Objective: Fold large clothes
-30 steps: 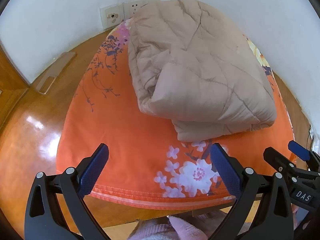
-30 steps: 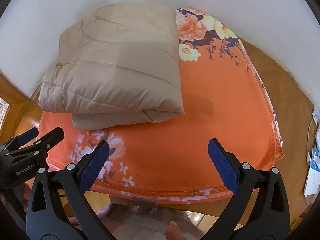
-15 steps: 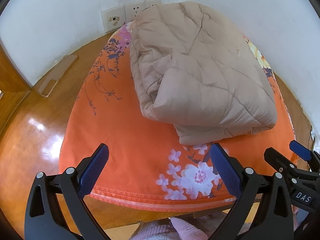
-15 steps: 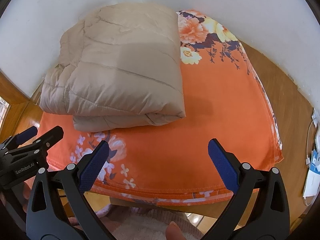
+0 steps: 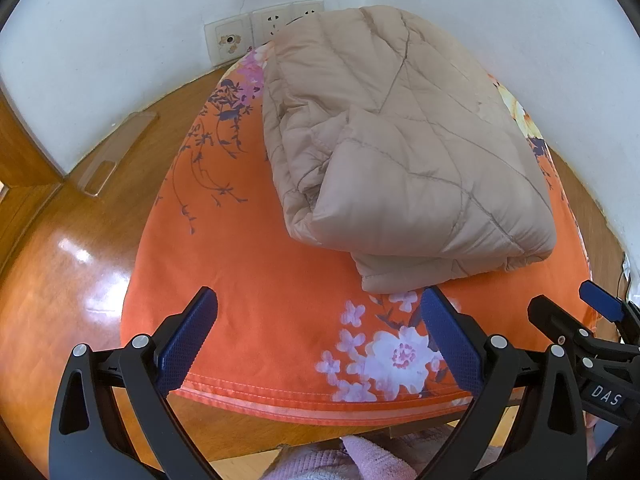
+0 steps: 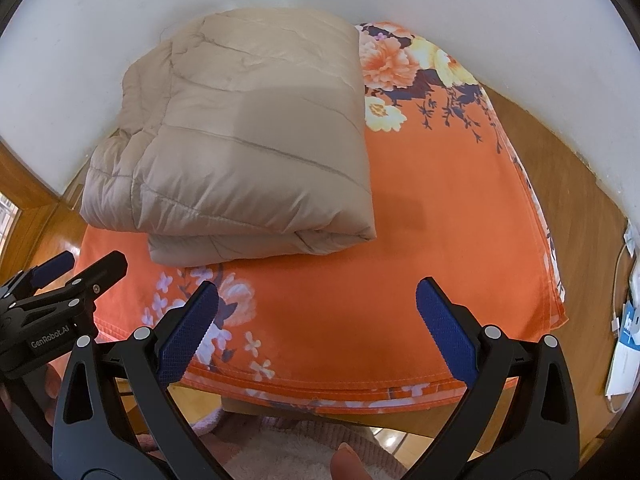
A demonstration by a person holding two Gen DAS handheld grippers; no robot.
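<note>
Folded jacket [image 5: 404, 160] lay at the tabletop's [image 5: 256, 280] far edge; both tools, left [image 5: 318, 334] and right [image 6: 318, 326], were spread and empty. Its puffy layers, apparently loose, might spring open.

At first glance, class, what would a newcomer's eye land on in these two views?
A puffy beige quilted garment, already folded into a thick bundle, sits at the back of a bright orange floral cloth near the white wall. In front, the left gripper and right gripper hover open and empty above the cloth's near edge.
</note>
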